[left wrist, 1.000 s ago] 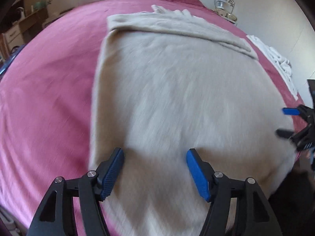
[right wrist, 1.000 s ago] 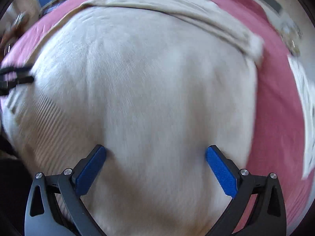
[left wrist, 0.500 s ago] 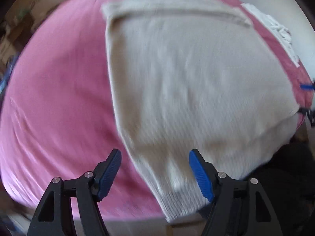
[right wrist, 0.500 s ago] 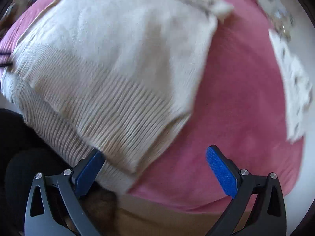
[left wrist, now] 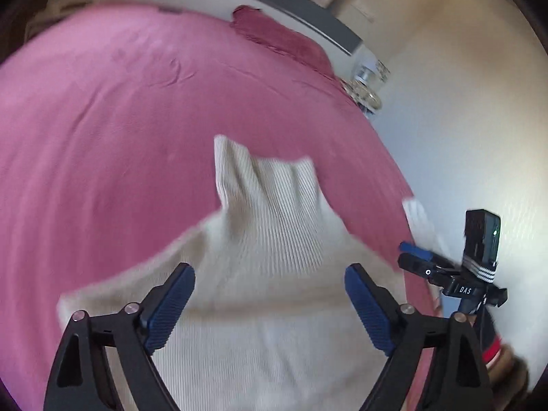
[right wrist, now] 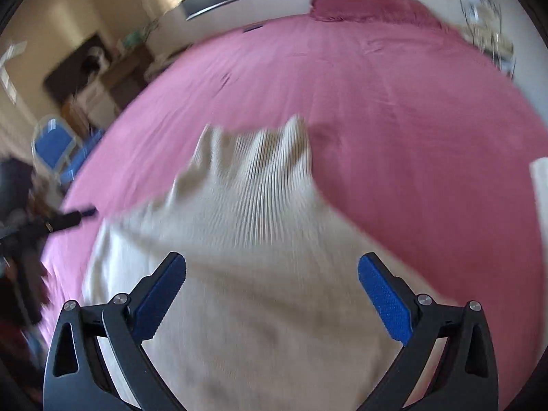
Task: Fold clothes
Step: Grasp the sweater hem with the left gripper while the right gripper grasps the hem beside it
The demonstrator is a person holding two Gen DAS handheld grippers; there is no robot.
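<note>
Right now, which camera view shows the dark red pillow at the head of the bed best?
The right wrist view: the dark red pillow lies nearly whole across the top of the picture, above the pink bedspread. The left wrist view shows the same pillow smaller and at a slant, with its far end running off toward the wall.

Both wrist views tilt down close above the bed (left wrist: 102, 102); sharing the sweater (right wrist: 260, 233).

The sweater (left wrist: 270, 274) is motion-blurred, its near part cut off.
</note>
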